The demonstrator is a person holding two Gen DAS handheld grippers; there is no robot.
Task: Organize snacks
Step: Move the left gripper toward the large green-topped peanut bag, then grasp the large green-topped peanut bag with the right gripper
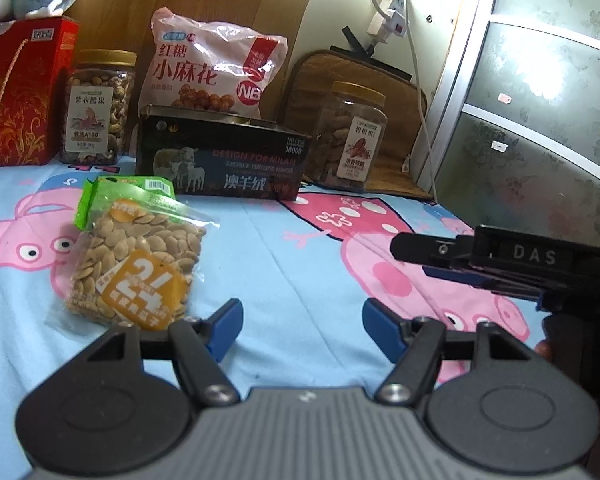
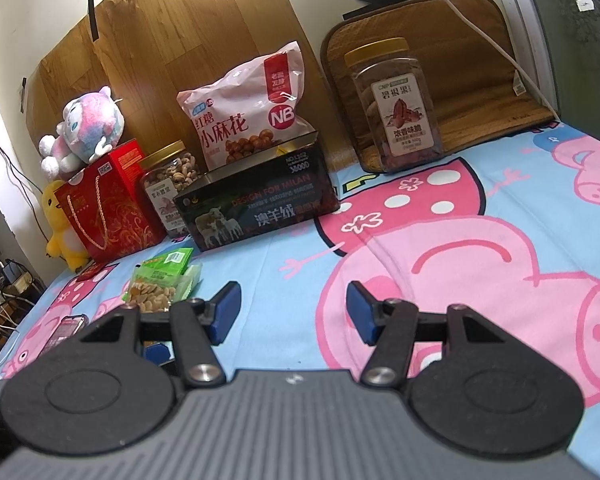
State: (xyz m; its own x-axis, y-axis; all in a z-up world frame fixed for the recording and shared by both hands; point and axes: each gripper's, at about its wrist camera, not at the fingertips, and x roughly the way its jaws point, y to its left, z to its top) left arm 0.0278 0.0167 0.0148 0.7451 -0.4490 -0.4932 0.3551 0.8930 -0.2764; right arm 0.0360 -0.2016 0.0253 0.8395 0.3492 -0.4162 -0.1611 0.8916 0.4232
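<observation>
A clear bag of pale seeds [image 1: 130,258], topped with green and carrying an orange "24" label, is lying flat on the cartoon-pig bedsheet [image 1: 284,248]. It is sitting just ahead-left of the left gripper [image 1: 296,328], whose jaws are standing spread and empty. The right gripper [image 2: 294,312] is likewise hovering open, holding nothing.

The right gripper [image 2: 293,312] hovers over the cartoon-pig sheet [image 2: 480,240], jaws apart with nothing between them. Ahead stands a black tin [image 2: 256,208] with a pink snack bag [image 2: 248,116] upright in it — cashew jar [image 2: 172,184] and red gift box [image 2: 108,208] to its left, pecan jar [image 2: 396,108] well to the right. A seed packet [image 2: 160,284] lies flat near the left finger.
</observation>
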